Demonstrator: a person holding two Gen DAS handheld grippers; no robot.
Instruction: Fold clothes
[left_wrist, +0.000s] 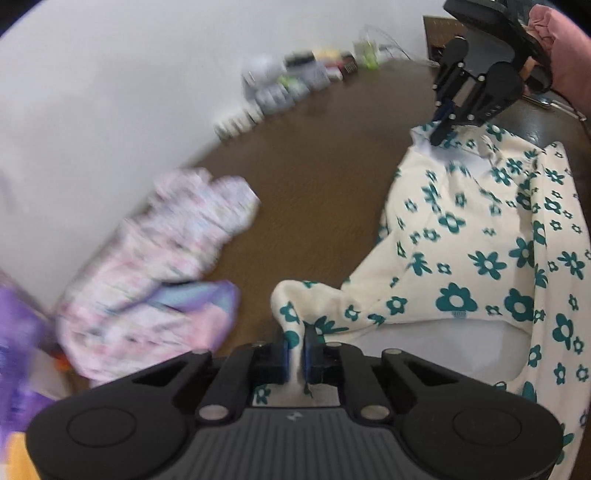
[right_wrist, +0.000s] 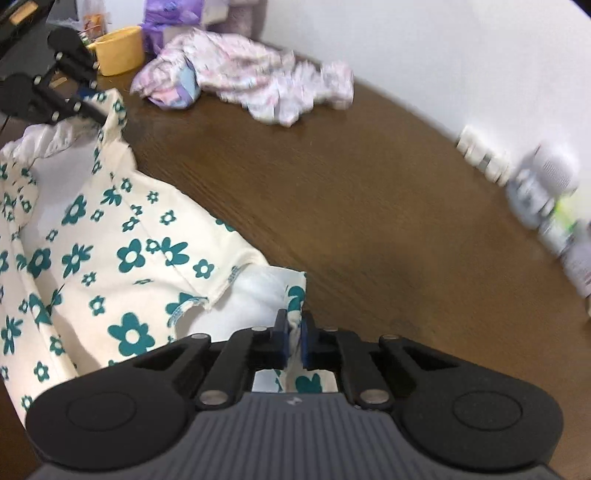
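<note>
A: What do we count, largest first?

B: One brown table (left_wrist: 314, 177) against a white wall (left_wrist: 110, 74). On it we see two garments: a cream one with teal flowers (left_wrist: 480, 258), and a crumpled pink one (left_wrist: 159, 266) well apart from it, near the wall. Then two grippers, one yellow cup (right_wrist: 120, 50) at the far left in the right wrist view, and a row of small bottles (left_wrist: 280, 88) along the wall, too blurred for us to count.

A: How does the cream garment look?

B: We see it spread loosely on the near side of the table, wrinkled, with its white inside (right_wrist: 258, 295) showing at the open edge. The flowers come in several sizes, all teal.

A: And the grippers?

B: Our left gripper (left_wrist: 296, 350) is clenched on a bunched corner of the cream garment, cloth squeezed between its blue pads (left_wrist: 285, 354). Our right gripper (right_wrist: 293, 339) is likewise clamped on an edge of the same garment. In the left wrist view the right gripper sits at the far right, a pink sleeve (left_wrist: 561, 48) behind it, its tips on the far corner.
</note>
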